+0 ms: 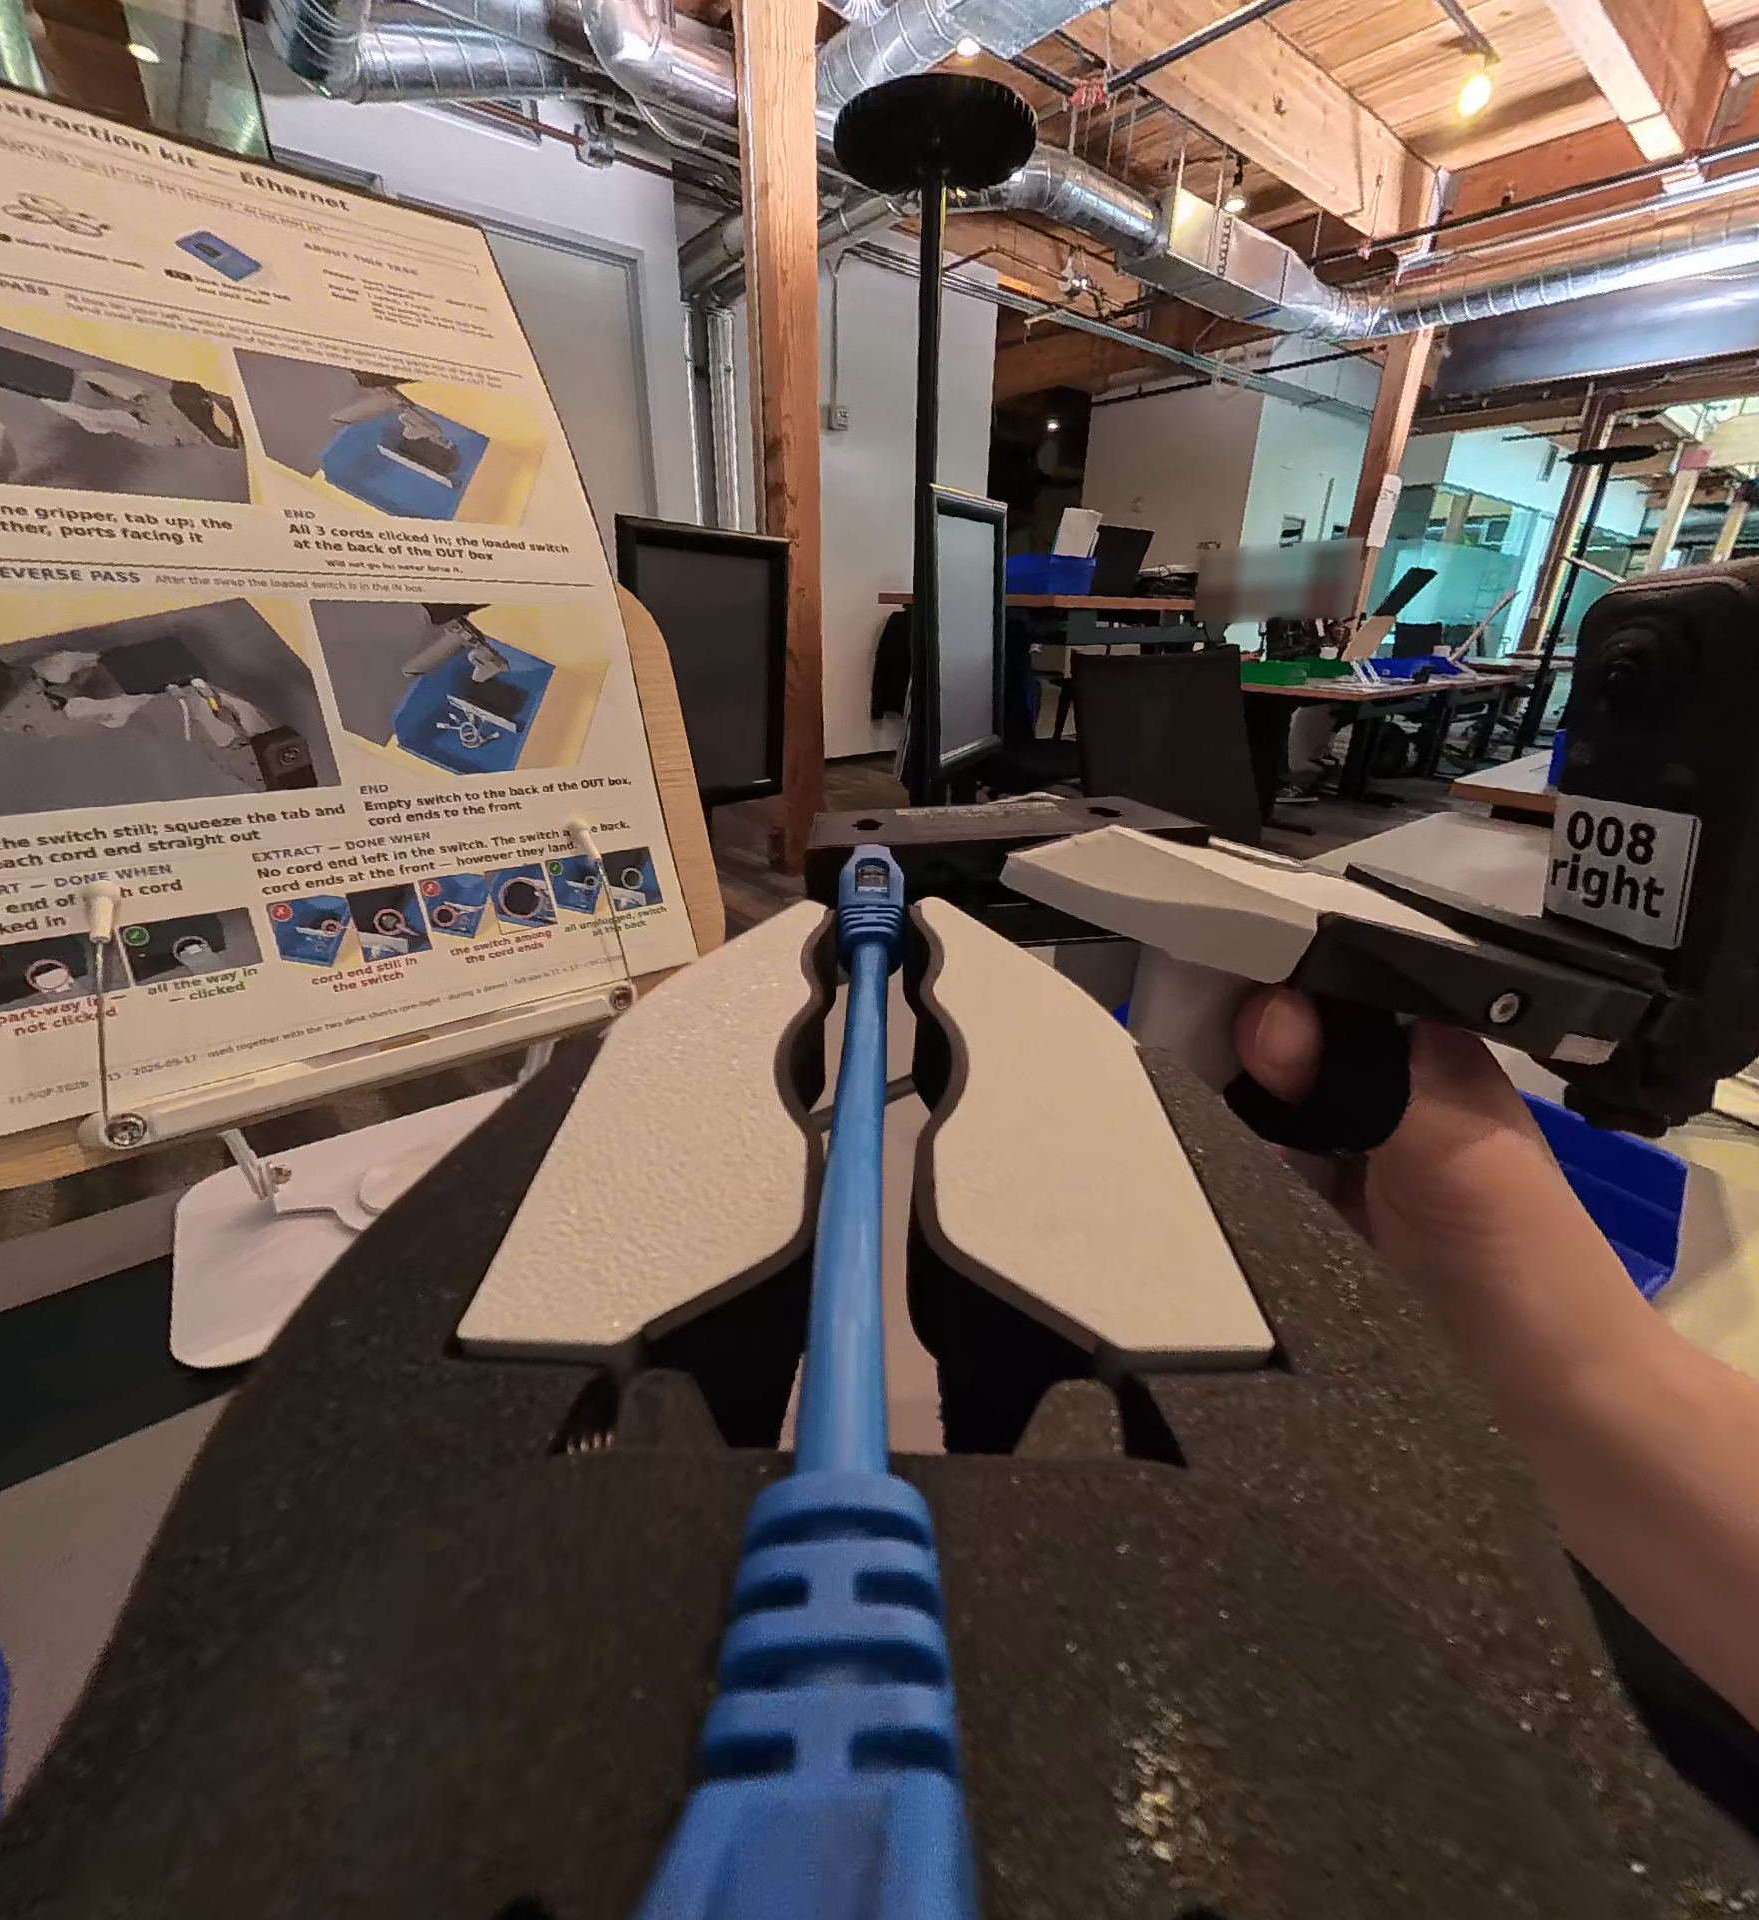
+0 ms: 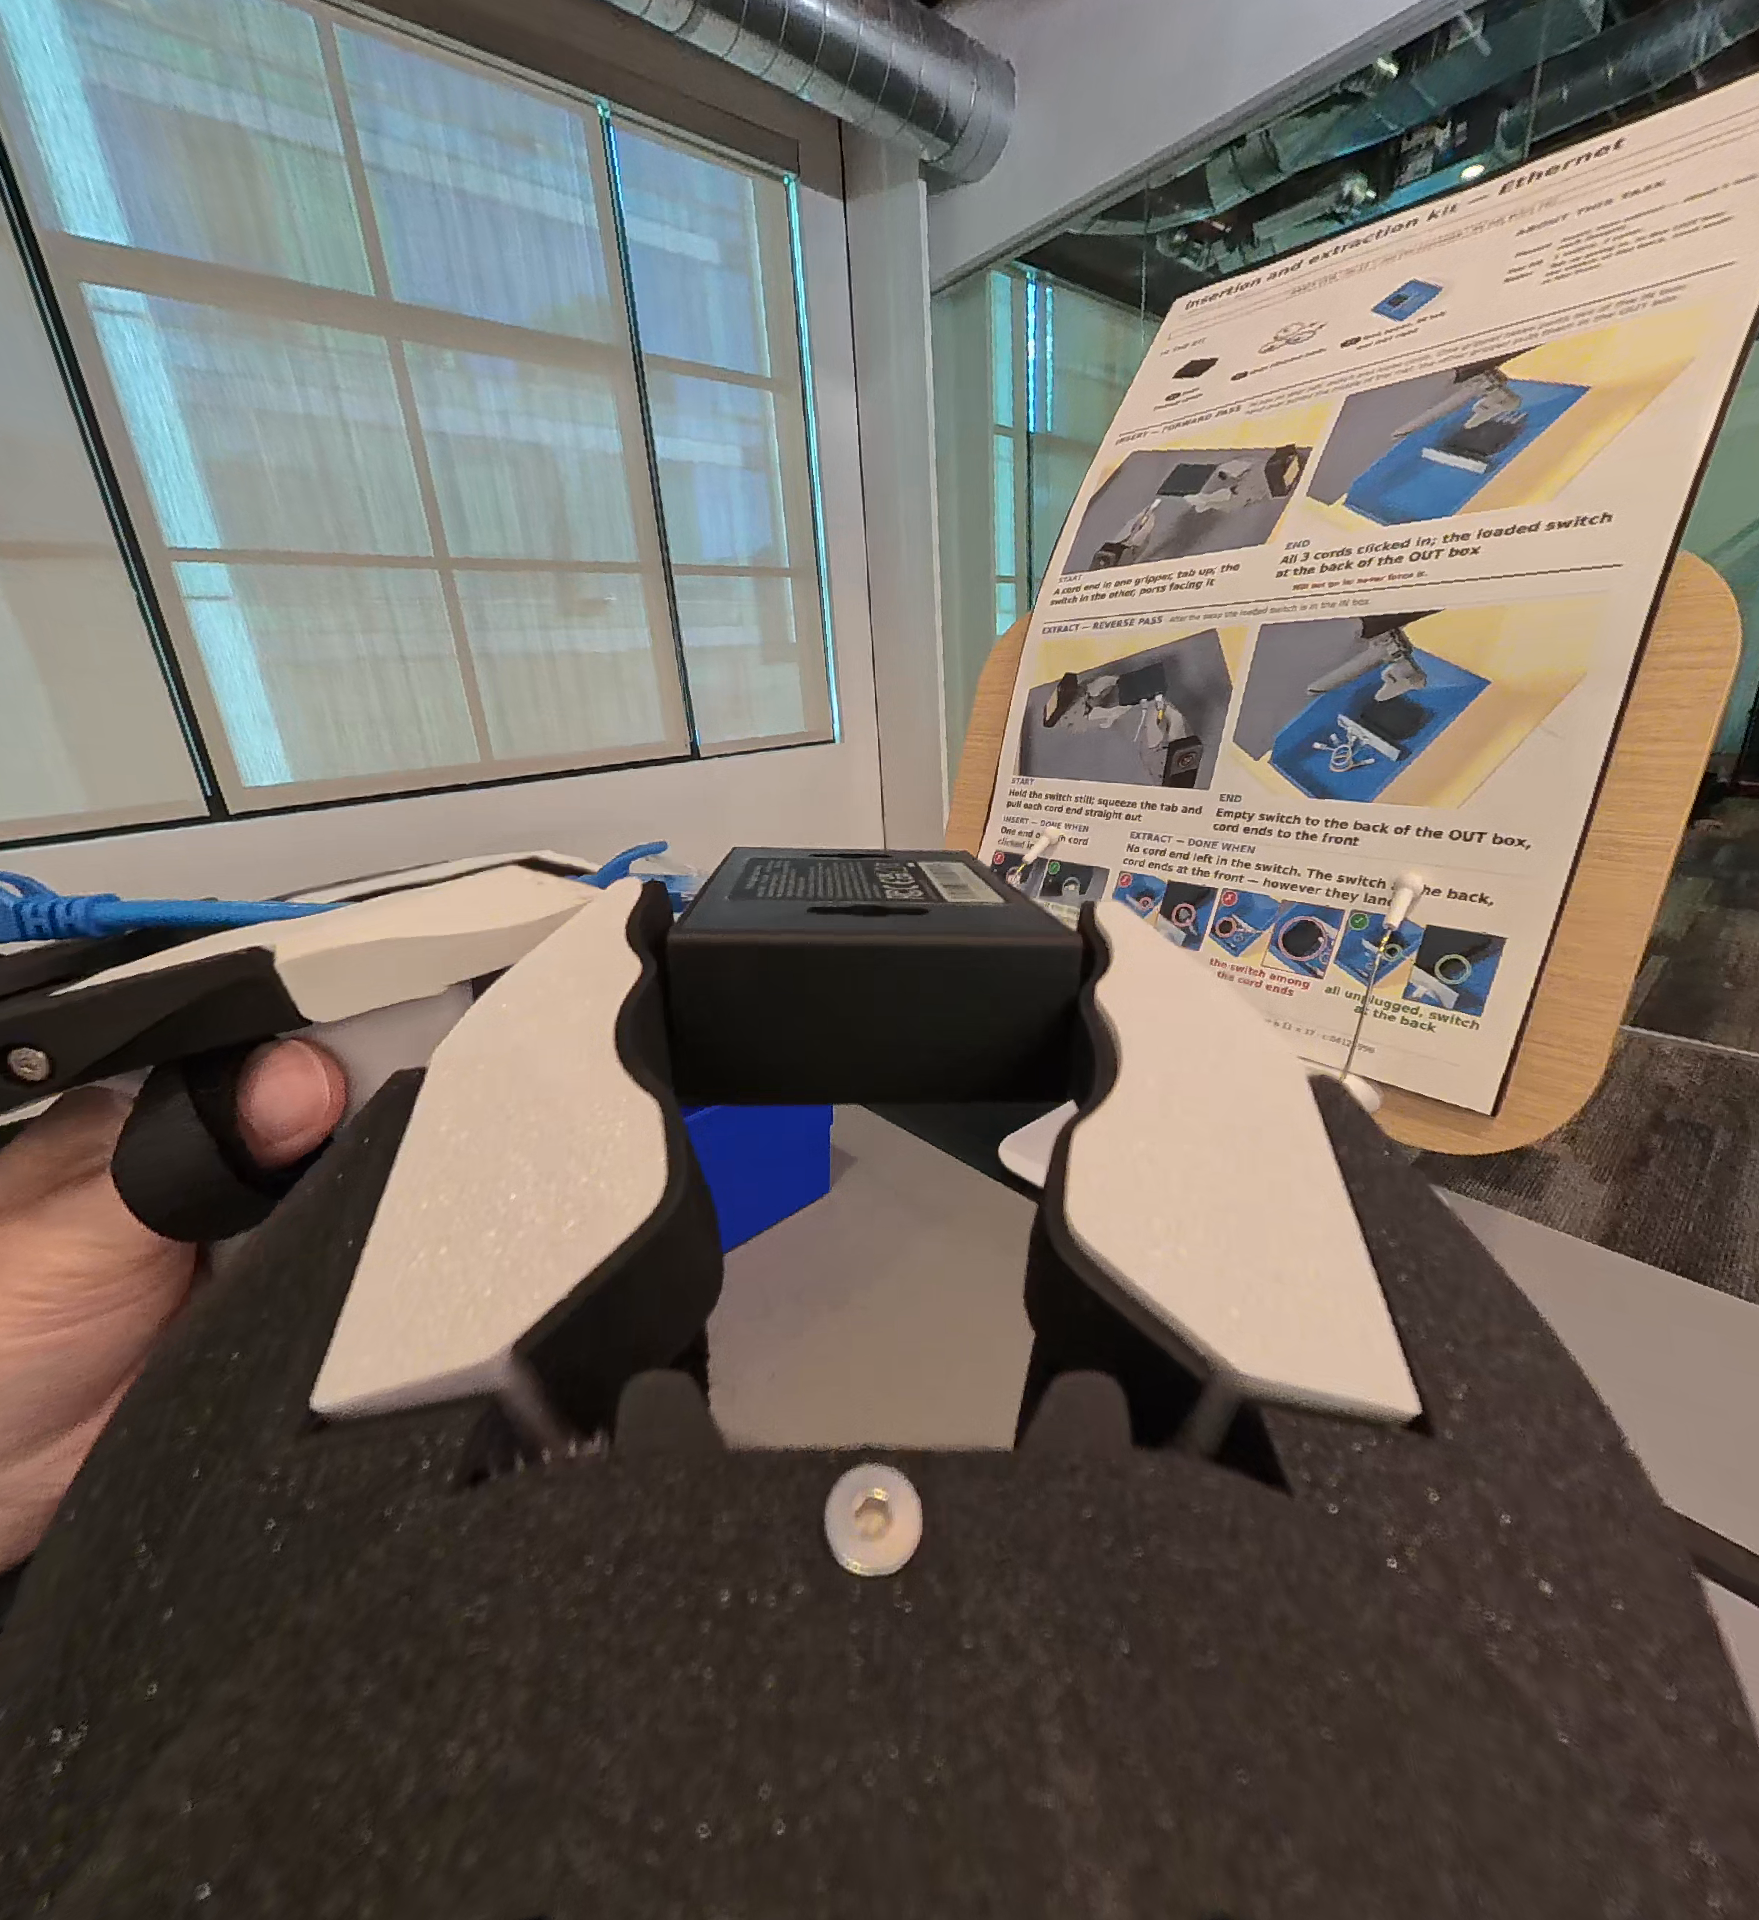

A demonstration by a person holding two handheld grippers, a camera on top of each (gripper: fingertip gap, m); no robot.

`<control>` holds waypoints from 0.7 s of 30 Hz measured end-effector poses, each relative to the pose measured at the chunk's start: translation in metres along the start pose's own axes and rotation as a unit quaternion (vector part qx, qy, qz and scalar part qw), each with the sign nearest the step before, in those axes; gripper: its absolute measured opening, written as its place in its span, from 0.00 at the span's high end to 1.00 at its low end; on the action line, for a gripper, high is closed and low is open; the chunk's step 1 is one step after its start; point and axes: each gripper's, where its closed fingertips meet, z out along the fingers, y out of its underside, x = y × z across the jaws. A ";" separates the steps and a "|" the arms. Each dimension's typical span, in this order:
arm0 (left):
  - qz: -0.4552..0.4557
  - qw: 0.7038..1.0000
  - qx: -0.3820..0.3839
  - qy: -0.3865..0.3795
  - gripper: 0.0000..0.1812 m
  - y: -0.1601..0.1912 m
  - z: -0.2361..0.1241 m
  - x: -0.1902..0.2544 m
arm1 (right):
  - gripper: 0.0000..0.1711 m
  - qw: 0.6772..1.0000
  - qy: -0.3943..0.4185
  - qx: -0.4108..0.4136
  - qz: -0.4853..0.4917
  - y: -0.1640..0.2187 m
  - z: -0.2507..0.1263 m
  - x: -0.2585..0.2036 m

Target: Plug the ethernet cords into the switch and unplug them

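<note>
Left tongs [image 1: 870, 925] clenched on a blue ethernet cord [image 1: 859, 1091], its ribbed boot and clear plug tip pointing toward 12 o'clock, just short of the switch [image 1: 958, 831]. Right tongs [image 2: 870, 997] clamped on the switch [image 2: 870, 966], a black rectangular box with a labelled face upward. An instruction board [image 2: 1374, 623] stands at 2 o'clock in the right wrist view.

The switch's [image 1: 1000, 831] ports face away from both cameras, so whether the blue cord's [image 1: 859, 1039] plug tip touches a port cannot be told. That cord's near end runs off the left wrist view at 6 o'clock.
</note>
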 end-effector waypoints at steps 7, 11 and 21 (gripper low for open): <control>0.065 0.997 0.022 -0.028 0.94 -0.010 -0.004 0.007 | 0.58 0.999 0.011 0.038 0.009 -0.010 -0.004 -0.007; 0.052 0.998 0.029 -0.021 0.94 -0.012 -0.005 0.010 | 0.58 0.998 0.029 0.058 -0.004 -0.017 -0.007 -0.010; 0.066 0.997 0.044 0.001 0.94 -0.022 -0.010 0.017 | 0.58 0.995 -0.014 0.066 -0.070 -0.024 -0.010 -0.023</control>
